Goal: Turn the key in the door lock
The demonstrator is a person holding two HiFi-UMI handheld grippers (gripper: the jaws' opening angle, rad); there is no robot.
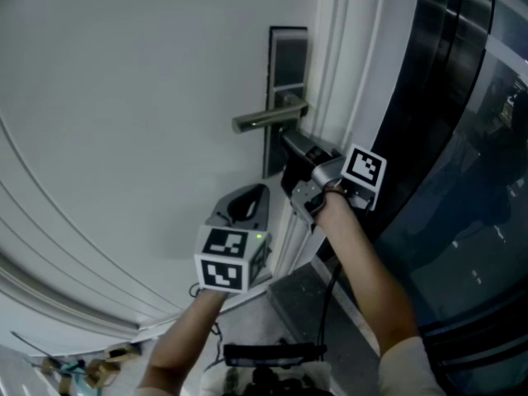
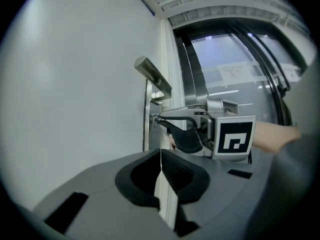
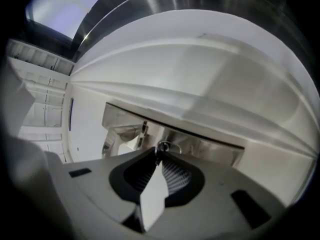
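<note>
A steel lock plate (image 1: 287,64) with a lever handle (image 1: 266,120) sits on the white door (image 1: 124,97). My right gripper (image 1: 289,143) is pressed up to the plate just below the handle, rolled on its side. In the right gripper view its jaws (image 3: 158,154) stand close together, pinching a small key (image 3: 160,146) with a ring, set in the plate (image 3: 210,145). The left gripper view shows the right gripper's tips (image 2: 156,118) at the plate under the handle (image 2: 152,76). My left gripper (image 1: 257,193) hangs lower left, away from the door, jaws (image 2: 160,154) shut and empty.
A white door frame (image 1: 346,64) runs beside the lock. Dark glass panels with metal strips (image 1: 470,139) fill the right side. The person's forearms (image 1: 371,279) reach up from below. Small clutter (image 1: 82,370) lies on the floor at lower left.
</note>
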